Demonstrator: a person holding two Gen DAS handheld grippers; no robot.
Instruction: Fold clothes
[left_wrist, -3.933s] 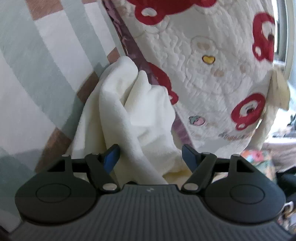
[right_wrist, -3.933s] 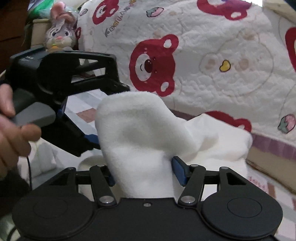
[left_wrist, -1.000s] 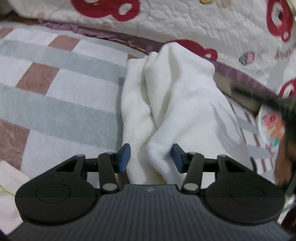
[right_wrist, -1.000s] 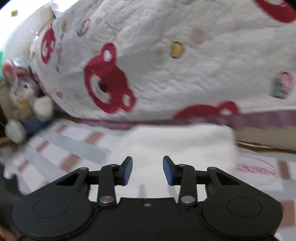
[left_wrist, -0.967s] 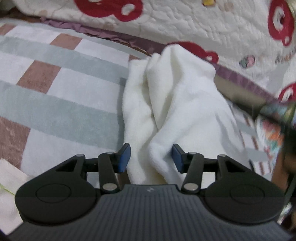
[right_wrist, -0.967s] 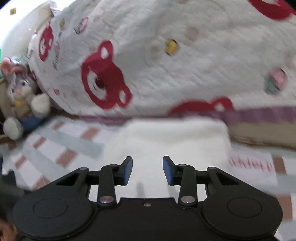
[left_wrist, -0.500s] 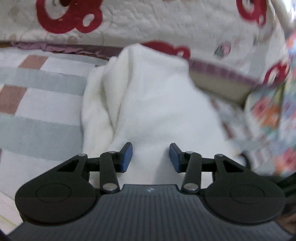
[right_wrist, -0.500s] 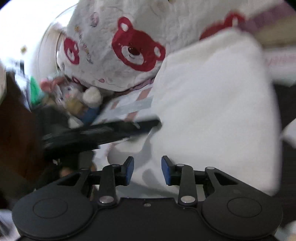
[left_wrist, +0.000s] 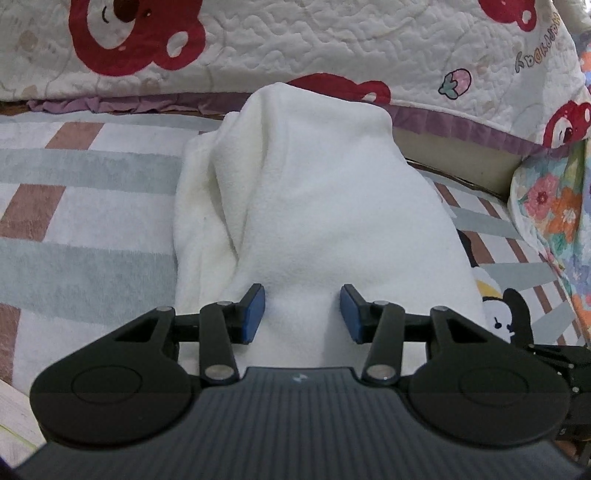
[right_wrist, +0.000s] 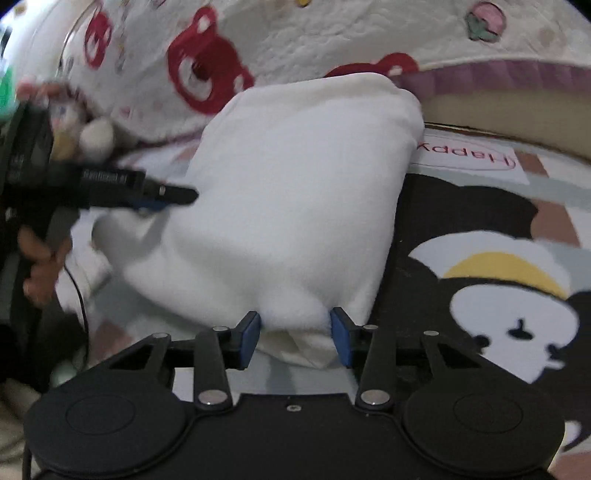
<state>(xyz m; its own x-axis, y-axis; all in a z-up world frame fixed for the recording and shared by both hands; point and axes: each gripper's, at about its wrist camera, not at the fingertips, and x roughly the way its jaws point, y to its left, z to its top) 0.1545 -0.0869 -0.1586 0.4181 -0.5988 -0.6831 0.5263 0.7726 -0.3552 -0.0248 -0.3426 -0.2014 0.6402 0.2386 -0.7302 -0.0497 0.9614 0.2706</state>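
Striped bedspread (left_wrist: 85, 206) under half-hidden white garment (left_wrist: 317, 206)

Soft, even indoor light falls across both wrist views, with no hard shadows and only faint shading in the folds of the white garment (left_wrist: 325, 206). The left view is sharp from centre to rim. The right view is smeared by motion blur, worst at the left edge, where a hand (right_wrist: 40, 266) and a plush toy (right_wrist: 85, 129) dissolve into streaks. Daylight glare burns out that view's top-left corner. Fisheye distortion bends the bear-print quilt (left_wrist: 332, 48) and striped blanket (left_wrist: 74, 206) towards the dark, vignetted corners.
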